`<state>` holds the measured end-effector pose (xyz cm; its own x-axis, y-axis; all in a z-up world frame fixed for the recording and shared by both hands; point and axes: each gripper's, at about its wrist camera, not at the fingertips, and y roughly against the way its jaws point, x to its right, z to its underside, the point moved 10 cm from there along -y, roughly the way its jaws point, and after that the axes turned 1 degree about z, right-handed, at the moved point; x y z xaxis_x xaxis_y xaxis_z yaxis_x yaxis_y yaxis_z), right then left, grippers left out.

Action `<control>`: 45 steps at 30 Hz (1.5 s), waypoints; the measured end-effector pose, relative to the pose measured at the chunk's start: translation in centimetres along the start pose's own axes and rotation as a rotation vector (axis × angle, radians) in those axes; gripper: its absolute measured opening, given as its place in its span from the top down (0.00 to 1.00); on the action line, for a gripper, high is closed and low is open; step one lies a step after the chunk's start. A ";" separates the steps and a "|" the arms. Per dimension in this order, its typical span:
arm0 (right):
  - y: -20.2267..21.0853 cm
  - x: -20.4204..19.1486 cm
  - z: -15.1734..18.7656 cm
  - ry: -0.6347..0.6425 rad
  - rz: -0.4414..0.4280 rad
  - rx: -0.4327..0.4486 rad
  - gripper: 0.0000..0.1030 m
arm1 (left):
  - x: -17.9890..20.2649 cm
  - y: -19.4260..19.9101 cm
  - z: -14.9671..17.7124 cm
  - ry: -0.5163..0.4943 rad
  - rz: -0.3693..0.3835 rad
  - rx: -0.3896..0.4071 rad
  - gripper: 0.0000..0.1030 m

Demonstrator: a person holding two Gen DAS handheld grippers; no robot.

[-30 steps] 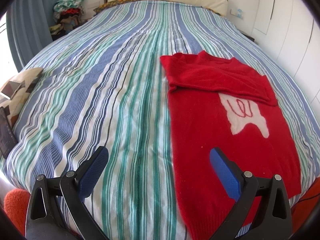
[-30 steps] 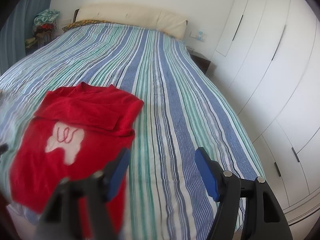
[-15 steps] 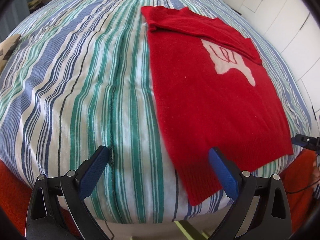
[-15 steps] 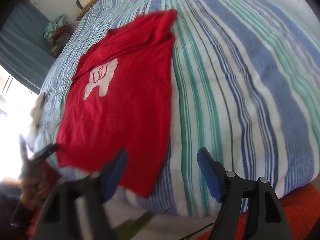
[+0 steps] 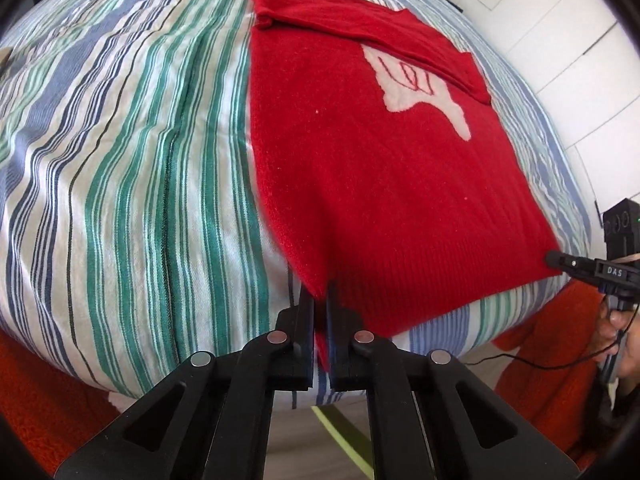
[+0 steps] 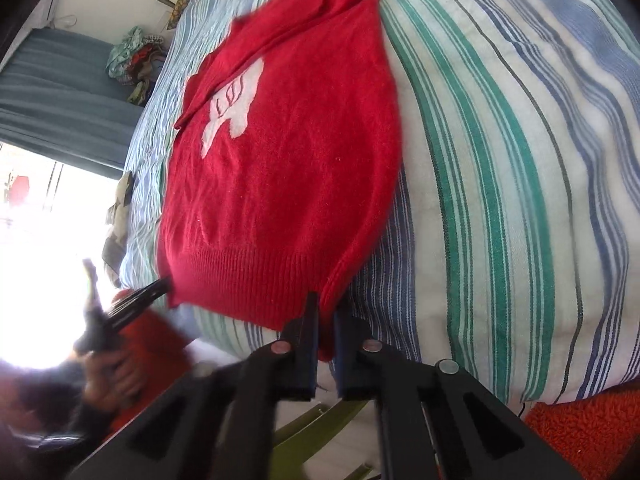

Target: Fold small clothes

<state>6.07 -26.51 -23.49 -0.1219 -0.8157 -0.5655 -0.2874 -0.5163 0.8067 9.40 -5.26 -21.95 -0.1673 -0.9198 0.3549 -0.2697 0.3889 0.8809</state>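
Observation:
A red sweater point(image 5: 380, 160) point(image 6: 288, 160) with a white motif lies flat on the striped bed point(image 5: 140, 160) point(image 6: 500, 160), its sleeves folded across the top. The ribbed hem hangs at the near edge of the bed. My left gripper point(image 5: 320, 296) is closing its jaws on the hem's left corner, and red knit is pinched between the pads. My right gripper point(image 6: 327, 300) is closing its jaws on the hem's right corner, with knit pressed between the pads. Each view also shows the other gripper's tip at the far hem corner: the right gripper point(image 5: 560, 260) and the left gripper point(image 6: 160, 286).
An orange rug point(image 5: 40, 400) point(image 6: 580, 432) lies on the floor below the bed edge. White wardrobe doors point(image 5: 560, 40) stand to the right. A pile of clothes point(image 6: 136, 60) and a blue curtain point(image 6: 60, 92) are beyond the bed. A person's hand point(image 6: 116, 368) grips the left tool.
Both grippers came down to the near bed edge and went from wide open to shut on the sweater's two hem corners. The right view tilted and rolled.

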 end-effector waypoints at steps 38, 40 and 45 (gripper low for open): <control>-0.6 -5.7 -34.3 0.253 -0.099 0.444 0.36 | -1.9 -3.7 -29.9 -0.002 -0.052 0.339 0.10; -3.0 -7.3 -30.7 0.357 -0.117 0.334 0.36 | -0.6 -6.4 -26.2 -0.123 -0.118 0.265 0.07; -8.1 -1.9 -25.2 0.444 0.198 0.217 0.49 | -1.7 -8.1 -21.6 -0.160 -0.237 0.202 0.09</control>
<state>32.60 -27.32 -24.66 0.2067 -0.9482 -0.2411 -0.4955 -0.3139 0.8099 32.39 -7.93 -22.92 -0.2194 -0.9724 0.0799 -0.4987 0.1822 0.8474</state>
